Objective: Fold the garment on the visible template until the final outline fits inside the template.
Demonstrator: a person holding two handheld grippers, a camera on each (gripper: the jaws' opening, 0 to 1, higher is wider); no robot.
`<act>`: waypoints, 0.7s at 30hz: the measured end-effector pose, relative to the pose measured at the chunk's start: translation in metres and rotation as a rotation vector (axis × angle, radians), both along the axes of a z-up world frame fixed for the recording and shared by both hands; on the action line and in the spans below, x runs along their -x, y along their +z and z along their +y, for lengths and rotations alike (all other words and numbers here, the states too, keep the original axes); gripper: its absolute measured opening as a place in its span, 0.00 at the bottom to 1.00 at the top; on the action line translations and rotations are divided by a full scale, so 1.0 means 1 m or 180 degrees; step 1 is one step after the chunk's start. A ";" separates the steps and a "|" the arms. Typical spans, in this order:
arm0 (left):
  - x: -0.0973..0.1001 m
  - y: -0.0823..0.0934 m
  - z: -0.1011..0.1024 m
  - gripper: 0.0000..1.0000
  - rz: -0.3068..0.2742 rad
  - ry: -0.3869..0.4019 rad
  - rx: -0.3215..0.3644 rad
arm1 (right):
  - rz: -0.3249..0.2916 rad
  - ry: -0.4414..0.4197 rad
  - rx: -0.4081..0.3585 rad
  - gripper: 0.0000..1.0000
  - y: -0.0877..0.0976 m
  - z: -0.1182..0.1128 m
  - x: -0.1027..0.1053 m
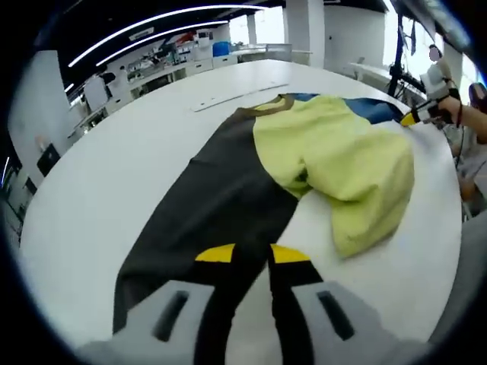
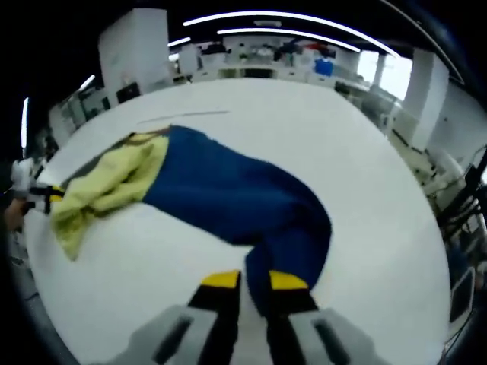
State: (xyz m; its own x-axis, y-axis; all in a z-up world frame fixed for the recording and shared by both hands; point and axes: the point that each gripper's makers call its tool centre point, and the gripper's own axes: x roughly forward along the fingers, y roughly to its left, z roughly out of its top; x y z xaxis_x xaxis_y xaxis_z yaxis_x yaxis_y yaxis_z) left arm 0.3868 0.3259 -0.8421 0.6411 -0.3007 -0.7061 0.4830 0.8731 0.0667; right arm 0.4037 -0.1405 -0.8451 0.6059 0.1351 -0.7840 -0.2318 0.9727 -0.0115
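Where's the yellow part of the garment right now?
In the left gripper view the yellow section lies bunched on the white table, right of the black panel, near the blue panel.

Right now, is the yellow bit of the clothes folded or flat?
Folded: the yellow part lies bunched over the dark part.

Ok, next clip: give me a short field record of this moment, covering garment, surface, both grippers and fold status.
garment: three-colour garment spread out, with a dark panel, a blue panel and a yellow-green panel bunched in the middle
surface: white table
left gripper: jaws nearly shut on the dark panel's edge
right gripper: jaws nearly shut on the blue panel's edge
template: cannot tell
fold status: not finished, garment mostly laid open
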 end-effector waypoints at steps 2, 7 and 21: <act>0.000 0.001 -0.001 0.06 -0.0034 0.0009 -0.0004 | -0.0008 0.0017 0.0022 0.03 0.000 -0.001 0.000; -0.006 0.000 0.000 0.00 -0.0051 0.0046 -0.0048 | -0.0009 0.0020 0.0035 0.00 0.001 -0.005 0.003; -0.014 0.011 0.012 0.00 -0.0065 0.0213 -0.0062 | 0.0012 0.0340 0.0311 0.00 0.008 -0.041 0.022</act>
